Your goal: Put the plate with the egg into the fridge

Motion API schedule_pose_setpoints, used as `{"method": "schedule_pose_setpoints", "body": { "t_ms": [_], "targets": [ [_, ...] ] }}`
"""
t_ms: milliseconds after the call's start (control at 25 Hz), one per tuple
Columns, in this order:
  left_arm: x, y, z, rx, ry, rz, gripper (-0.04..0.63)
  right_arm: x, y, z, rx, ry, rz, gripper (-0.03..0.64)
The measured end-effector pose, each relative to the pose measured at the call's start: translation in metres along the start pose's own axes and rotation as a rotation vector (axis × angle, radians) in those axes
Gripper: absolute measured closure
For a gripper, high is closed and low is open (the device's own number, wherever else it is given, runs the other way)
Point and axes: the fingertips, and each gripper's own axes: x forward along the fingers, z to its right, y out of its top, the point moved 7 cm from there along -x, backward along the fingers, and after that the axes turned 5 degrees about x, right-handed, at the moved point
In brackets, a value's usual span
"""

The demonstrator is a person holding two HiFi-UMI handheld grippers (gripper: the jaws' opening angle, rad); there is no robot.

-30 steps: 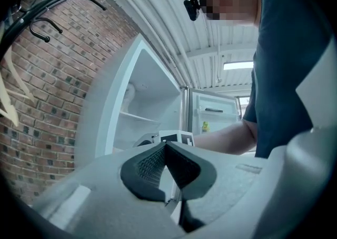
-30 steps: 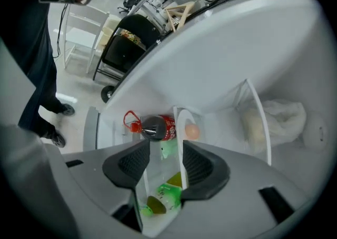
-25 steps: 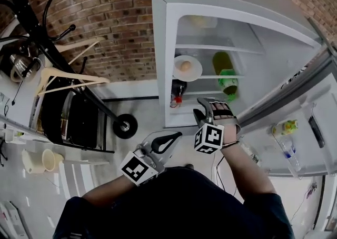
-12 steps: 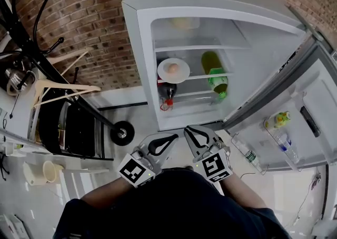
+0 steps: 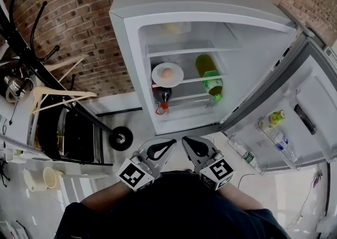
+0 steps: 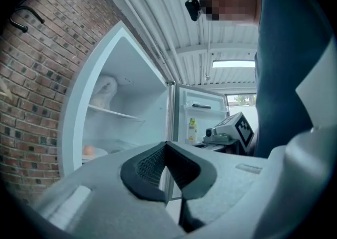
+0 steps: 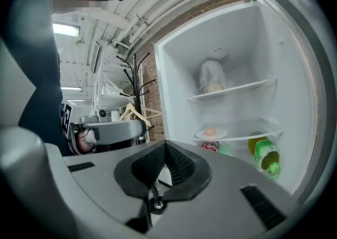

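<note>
The white plate [image 5: 167, 75] with the egg [image 5: 167, 72] rests on the middle shelf of the open fridge [image 5: 158, 22], at the shelf's left. The right gripper view shows the same plate [image 7: 210, 134] and egg [image 7: 209, 131]; in the left gripper view only the egg [image 6: 88, 150] peeks out. Both grippers hang close to the person's body, well in front of the fridge. My left gripper [image 5: 169, 141] is shut and empty. My right gripper [image 5: 185, 140] is shut with nothing between its jaws.
A green bottle [image 5: 210, 81] lies on the same shelf to the right, a cola bottle [image 5: 162, 97] below the plate. The fridge door [image 5: 295, 111] swings open at right with bottles in its rack. A black coat stand [image 5: 47, 69] with hangers and a brick wall [image 5: 79, 17] are at left.
My right gripper has drawn back from the fridge to beside the left one, and its jaws have gone from open to shut. The plate stays on the shelf.
</note>
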Motion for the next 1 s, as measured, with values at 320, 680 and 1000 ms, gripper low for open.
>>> {"method": "schedule_pose_setpoints", "body": {
  "t_ms": [320,680,1000],
  "targets": [
    [0.0048,-0.0009,0.0052,-0.001,-0.007,-0.003,0.597,-0.0082,-0.0020,-0.0001,-0.018,-0.010,-0.002,0.606],
    [0.0053,-0.0013,0.0043,0.005,-0.004,0.002,0.597,-0.0083,-0.0020,0.0012,-0.046,-0.011,-0.007,0.606],
    [0.0018,0.0012,0.0069,0.003,-0.013,-0.008,0.597,-0.0093,-0.0029,-0.0016,-0.046,-0.012,-0.021,0.607]
  ]
}}
